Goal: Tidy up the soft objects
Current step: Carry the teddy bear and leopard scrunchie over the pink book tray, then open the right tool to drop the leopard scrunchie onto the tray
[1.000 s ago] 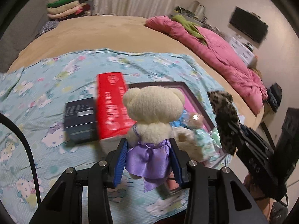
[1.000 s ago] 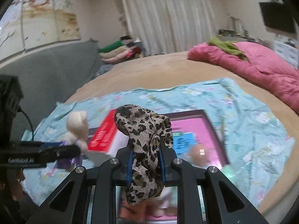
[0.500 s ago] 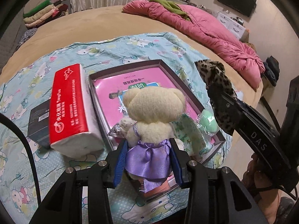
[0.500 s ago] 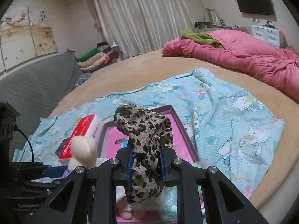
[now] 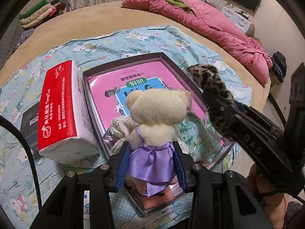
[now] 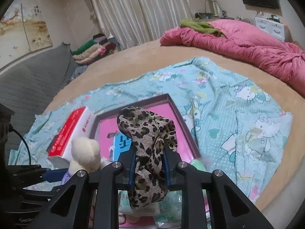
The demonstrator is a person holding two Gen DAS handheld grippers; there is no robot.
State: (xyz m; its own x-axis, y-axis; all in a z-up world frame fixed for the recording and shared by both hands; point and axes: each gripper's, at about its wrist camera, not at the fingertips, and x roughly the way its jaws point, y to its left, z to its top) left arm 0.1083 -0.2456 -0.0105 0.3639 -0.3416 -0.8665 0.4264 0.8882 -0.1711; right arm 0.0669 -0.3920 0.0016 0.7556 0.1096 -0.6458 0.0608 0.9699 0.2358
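A cream teddy bear (image 5: 158,110) in a purple satin dress is upright between the blue pads of my left gripper (image 5: 150,152), which is shut on its body. It hangs over the near end of a dark-rimmed shallow box (image 5: 122,63) with a pink book (image 5: 133,76) inside. My right gripper (image 6: 149,156) grips a leopard-print cloth (image 6: 144,126); its jaws are starting to open, the pads still pressing the cloth. In the left wrist view the leopard-print cloth (image 5: 209,78) is over the box's right rim.
A red and white tissue pack (image 5: 59,103) lies against the box's left side, a dark small box (image 5: 28,126) beyond it. A green plastic packet (image 5: 198,133) and small soft items sit in the box. A pink quilt (image 5: 209,24) and folded clothes (image 5: 38,13) lie far back.
Both grippers came down and in over the box. The bear, earlier in front of the tissue pack, now hangs over the box's near end; the leopard cloth sits nearer the right rim.
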